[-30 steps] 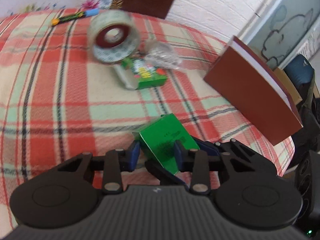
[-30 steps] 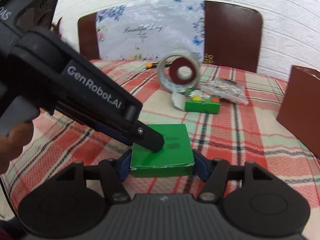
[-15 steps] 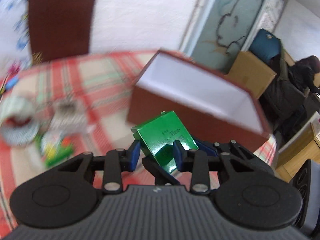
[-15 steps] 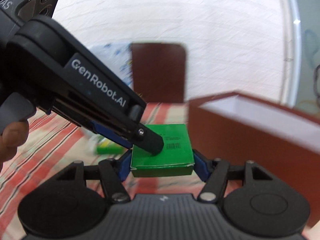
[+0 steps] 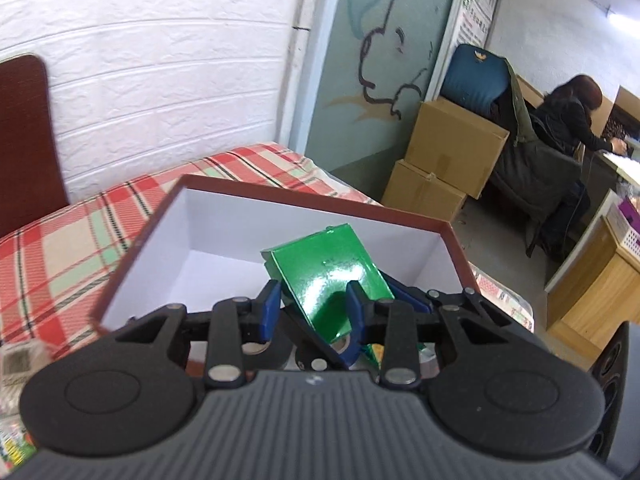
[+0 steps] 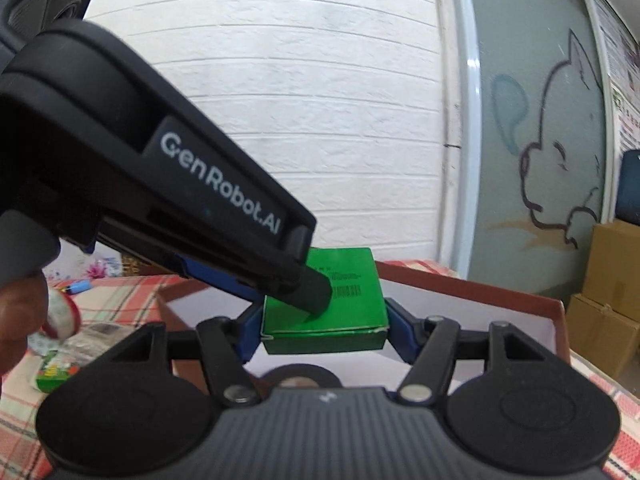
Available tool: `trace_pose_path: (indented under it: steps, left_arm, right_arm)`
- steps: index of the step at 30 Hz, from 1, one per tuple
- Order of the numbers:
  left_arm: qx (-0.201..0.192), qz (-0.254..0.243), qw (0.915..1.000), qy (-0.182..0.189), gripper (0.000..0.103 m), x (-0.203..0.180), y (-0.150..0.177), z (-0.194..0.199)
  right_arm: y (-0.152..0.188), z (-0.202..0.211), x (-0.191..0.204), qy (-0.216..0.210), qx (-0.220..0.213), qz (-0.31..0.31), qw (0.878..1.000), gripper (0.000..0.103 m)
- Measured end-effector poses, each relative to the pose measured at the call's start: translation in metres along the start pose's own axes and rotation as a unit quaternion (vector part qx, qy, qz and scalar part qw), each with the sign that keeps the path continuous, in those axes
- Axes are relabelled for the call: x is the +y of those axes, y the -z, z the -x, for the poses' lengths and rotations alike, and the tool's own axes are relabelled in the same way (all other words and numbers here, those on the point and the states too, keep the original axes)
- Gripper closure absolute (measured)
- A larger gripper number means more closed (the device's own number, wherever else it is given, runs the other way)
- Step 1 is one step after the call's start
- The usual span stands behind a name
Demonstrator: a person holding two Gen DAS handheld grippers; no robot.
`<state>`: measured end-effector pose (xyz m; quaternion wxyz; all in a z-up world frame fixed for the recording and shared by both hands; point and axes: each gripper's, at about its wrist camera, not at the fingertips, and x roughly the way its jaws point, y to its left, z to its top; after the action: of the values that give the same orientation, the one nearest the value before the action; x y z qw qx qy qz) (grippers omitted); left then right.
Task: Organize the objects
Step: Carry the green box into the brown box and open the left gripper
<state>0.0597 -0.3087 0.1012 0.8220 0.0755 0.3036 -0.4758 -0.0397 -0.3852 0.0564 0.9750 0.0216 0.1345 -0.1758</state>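
Both grippers hold one flat green box (image 5: 328,268) above an open brown box with a white inside (image 5: 224,224). My left gripper (image 5: 314,306) is shut on the green box's near corner, and the box tilts up over the brown box's opening. In the right wrist view my right gripper (image 6: 320,330) is shut on the green box (image 6: 344,320) by its two sides, and the left gripper's black finger (image 6: 312,292) presses on its top. The brown box's rim (image 6: 472,284) lies just beyond.
The brown box stands on a red plaid tablecloth (image 5: 60,248). A tape roll (image 6: 60,318), a small green packet (image 6: 56,374) and a plastic bag lie at the left. Cardboard boxes (image 5: 452,156) and a seated person (image 5: 560,136) are off the table to the right.
Both grippers have carried the green box from the table's middle to the right, up and over the open brown box. Their hold on it has not changed.
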Motion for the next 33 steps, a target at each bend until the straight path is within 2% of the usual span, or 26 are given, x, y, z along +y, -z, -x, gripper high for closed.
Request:
trace_pose_path:
  steps: [10, 12, 14, 17, 25, 33]
  left_arm:
    - [0.011, -0.020, 0.9997, -0.013, 0.065, -0.012, -0.002, -0.013]
    - [0.014, -0.026, 0.9993, -0.025, 0.065, -0.015, -0.001, -0.015]
    - [0.014, -0.037, 0.9984, -0.040, 0.064, -0.017, 0.000, -0.018]
    - [0.016, -0.038, 0.9979, -0.050, 0.064, -0.017, 0.001, -0.017]
    - [0.002, -0.031, 0.9973, -0.066, 0.062, -0.014, 0.004, 0.002]
    - [-0.018, -0.018, 0.9973, -0.070, 0.056, -0.007, 0.020, 0.035]
  right_arm:
    - [0.007, -0.014, -0.014, 0.015, 0.016, -0.016, 1.000, 0.040]
    - [0.007, -0.018, -0.015, 0.024, 0.016, -0.015, 0.999, 0.039]
    - [0.008, -0.019, -0.013, 0.035, 0.013, -0.008, 0.999, 0.032]
    - [0.008, -0.020, -0.015, 0.031, 0.014, -0.011, 0.999, 0.032]
    - [0.009, -0.010, -0.017, 0.032, 0.015, -0.029, 0.999, 0.031]
    - [0.012, 0.012, -0.005, 0.021, -0.007, -0.030, 0.999, 0.025]
